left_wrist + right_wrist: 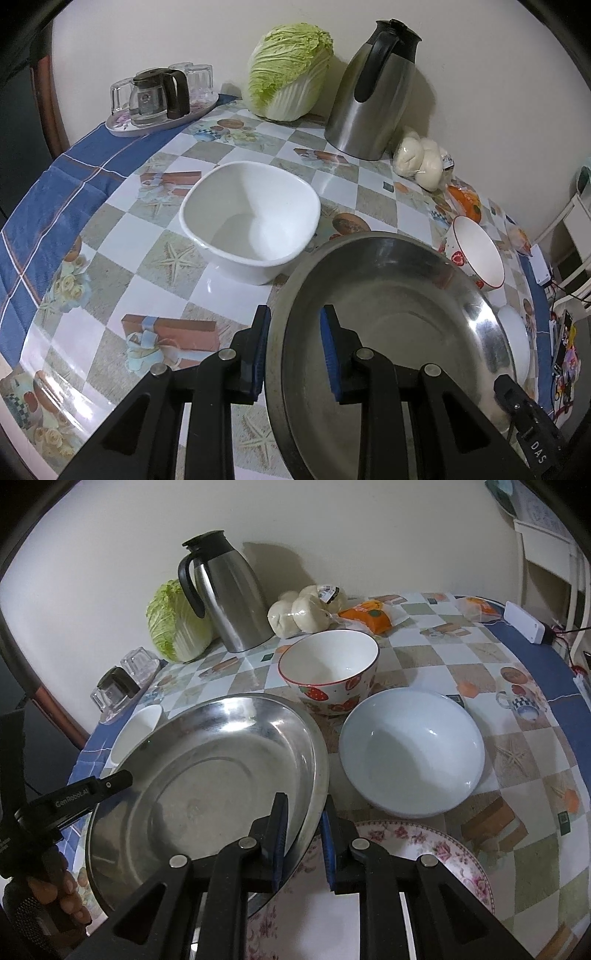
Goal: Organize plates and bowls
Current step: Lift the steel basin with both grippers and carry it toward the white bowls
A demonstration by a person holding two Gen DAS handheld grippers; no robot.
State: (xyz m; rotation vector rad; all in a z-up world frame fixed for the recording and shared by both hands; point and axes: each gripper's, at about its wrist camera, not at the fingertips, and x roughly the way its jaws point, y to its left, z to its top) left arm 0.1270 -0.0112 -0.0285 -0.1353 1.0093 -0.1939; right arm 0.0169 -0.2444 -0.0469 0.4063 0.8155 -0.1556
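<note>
My left tongs (295,347) and right tongs (303,843) each straddle opposite rims of the steel plate (207,775), pads not quite closed on it. The plate is tilted above a floral plate (424,853) on the counter (517,760), beside a white bowl (412,753) and a strawberry bowl (328,672).
</note>
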